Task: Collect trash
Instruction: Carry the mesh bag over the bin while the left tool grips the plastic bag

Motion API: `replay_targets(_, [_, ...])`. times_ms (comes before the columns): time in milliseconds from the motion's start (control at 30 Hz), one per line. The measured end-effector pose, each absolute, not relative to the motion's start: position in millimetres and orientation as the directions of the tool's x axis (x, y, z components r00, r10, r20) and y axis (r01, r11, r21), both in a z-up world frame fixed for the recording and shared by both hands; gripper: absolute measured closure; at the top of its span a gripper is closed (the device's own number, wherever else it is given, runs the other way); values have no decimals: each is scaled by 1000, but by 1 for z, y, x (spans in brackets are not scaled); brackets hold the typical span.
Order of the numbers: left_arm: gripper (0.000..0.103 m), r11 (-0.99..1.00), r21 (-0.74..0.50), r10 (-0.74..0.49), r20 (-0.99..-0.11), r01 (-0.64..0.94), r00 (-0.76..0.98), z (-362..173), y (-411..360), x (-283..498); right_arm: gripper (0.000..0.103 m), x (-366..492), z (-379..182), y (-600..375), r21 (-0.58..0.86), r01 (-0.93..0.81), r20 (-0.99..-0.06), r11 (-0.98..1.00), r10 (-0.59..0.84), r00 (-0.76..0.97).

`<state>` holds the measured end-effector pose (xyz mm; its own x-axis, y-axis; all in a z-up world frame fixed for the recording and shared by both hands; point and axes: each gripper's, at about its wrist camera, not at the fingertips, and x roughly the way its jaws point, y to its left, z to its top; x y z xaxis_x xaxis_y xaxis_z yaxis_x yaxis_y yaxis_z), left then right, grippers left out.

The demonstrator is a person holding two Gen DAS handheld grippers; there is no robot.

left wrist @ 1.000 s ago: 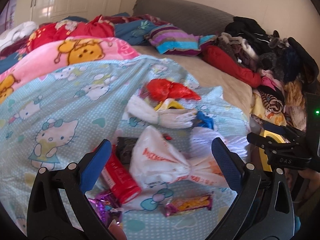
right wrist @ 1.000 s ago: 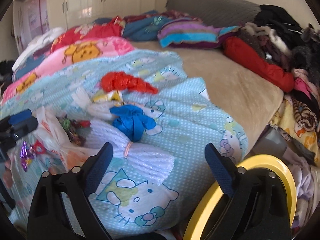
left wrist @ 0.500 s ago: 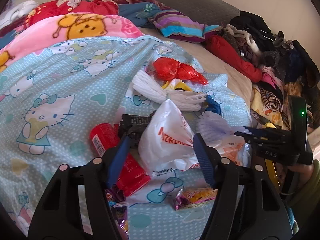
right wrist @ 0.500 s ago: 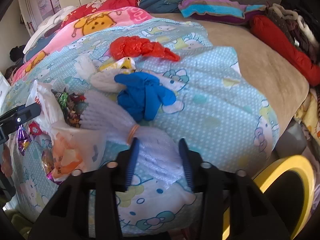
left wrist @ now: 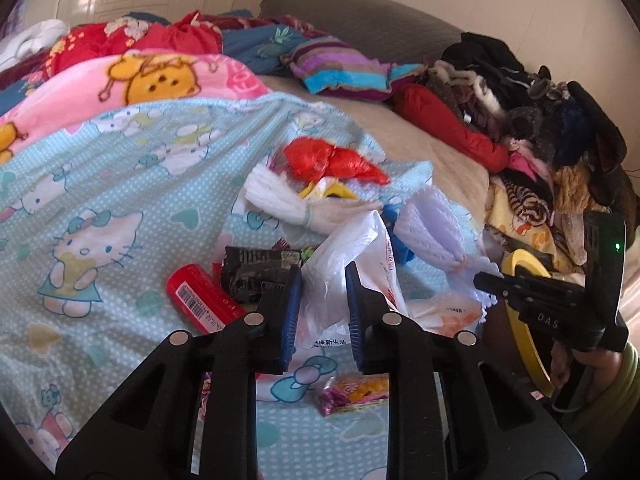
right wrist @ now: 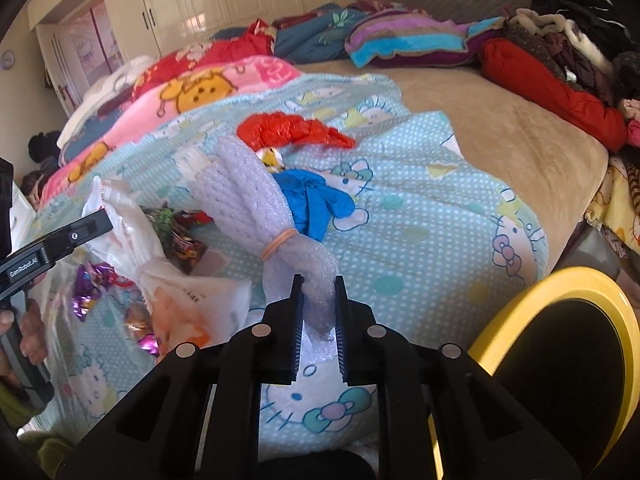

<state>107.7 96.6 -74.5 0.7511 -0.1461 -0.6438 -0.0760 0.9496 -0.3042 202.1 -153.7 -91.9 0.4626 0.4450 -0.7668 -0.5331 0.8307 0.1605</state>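
Observation:
My left gripper (left wrist: 322,276) is shut on a white plastic bag (left wrist: 352,264) and holds it up off the blue Hello Kitty blanket (left wrist: 120,184). My right gripper (right wrist: 318,286) is shut on a white foam net bundle (right wrist: 248,196) tied with an orange band, lifted above the blanket (right wrist: 420,208). The bundle also shows in the left wrist view (left wrist: 432,228). On the blanket lie a red plastic bag (left wrist: 332,160), a second white foam bundle (left wrist: 280,200), a blue glove (right wrist: 316,200), a red tube (left wrist: 200,300), a black wrapper (left wrist: 256,272) and a snack wrapper (left wrist: 356,394).
A yellow-rimmed bin (right wrist: 560,344) stands beside the bed at the lower right; it also shows in the left wrist view (left wrist: 524,300). Piled clothes (left wrist: 540,128) line the right side. A pink blanket (left wrist: 132,84) and pillows (left wrist: 344,68) lie at the back.
Both grippers went from wide open to shut. The left closed on the white plastic bag and the right on the foam net bundle; both items have been lifted off the blanket.

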Motion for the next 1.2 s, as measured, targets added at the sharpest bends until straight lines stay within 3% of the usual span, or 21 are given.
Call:
replay_targets(567, [87,961,-275,-172,-551,17,816,-28,56,97,89,172,-60,-209,199,-398,-698,895,415,584])
replay_targets(1200, [87,960,-230,-262,-532,160,805,-12,-17,99,89,153,-38,-291,219,-267,-666,939,343,663])
